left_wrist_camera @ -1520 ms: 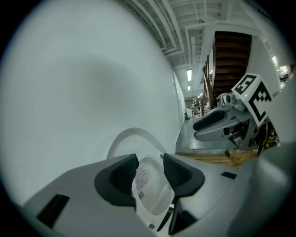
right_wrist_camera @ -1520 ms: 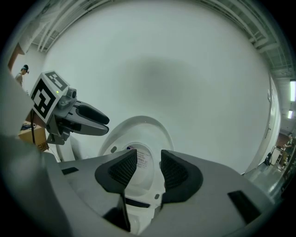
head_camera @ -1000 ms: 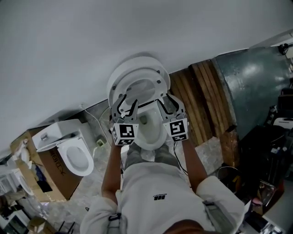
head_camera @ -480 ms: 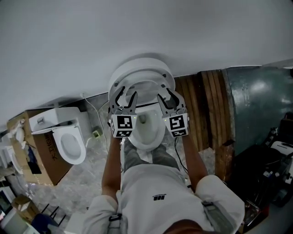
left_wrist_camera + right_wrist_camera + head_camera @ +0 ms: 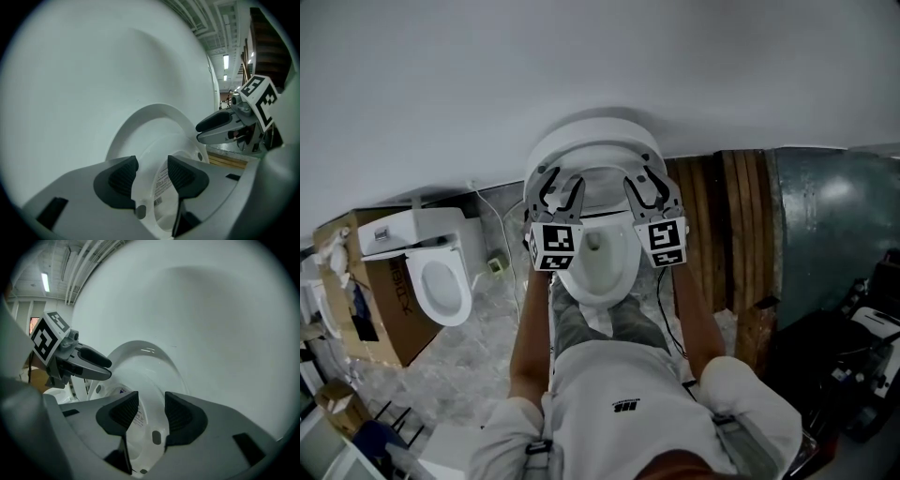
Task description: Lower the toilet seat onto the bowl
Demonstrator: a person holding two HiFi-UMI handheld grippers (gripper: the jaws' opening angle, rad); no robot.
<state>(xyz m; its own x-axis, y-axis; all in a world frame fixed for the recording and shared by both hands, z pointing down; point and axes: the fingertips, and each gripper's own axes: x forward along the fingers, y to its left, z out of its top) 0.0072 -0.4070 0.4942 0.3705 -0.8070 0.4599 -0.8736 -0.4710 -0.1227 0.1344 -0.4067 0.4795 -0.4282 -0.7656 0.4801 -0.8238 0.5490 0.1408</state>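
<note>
The white toilet seat (image 5: 592,156) stands raised with its lid against the wall, above the open bowl (image 5: 598,258). My left gripper (image 5: 558,192) is at the seat's left rim and my right gripper (image 5: 645,186) at its right rim. In the left gripper view the jaws (image 5: 150,171) stand apart, and the seat's rim (image 5: 145,187) with a grey bumper shows in the gap. In the right gripper view the jaws (image 5: 151,409) are also apart, with the seat's underside (image 5: 150,427) between them. I cannot tell whether any pad touches the rim. Each gripper sees the other across the seat.
A second white toilet (image 5: 436,277) sits on a cardboard box at the left. Dark wooden planks (image 5: 712,225) and a grey-green panel (image 5: 834,216) lean to the right of the bowl. A cable (image 5: 492,246) runs down the wall. Clutter lies at both lower corners.
Both grippers have moved up and forward from beside the bowl to the raised seat's two sides. The seat has not moved.
</note>
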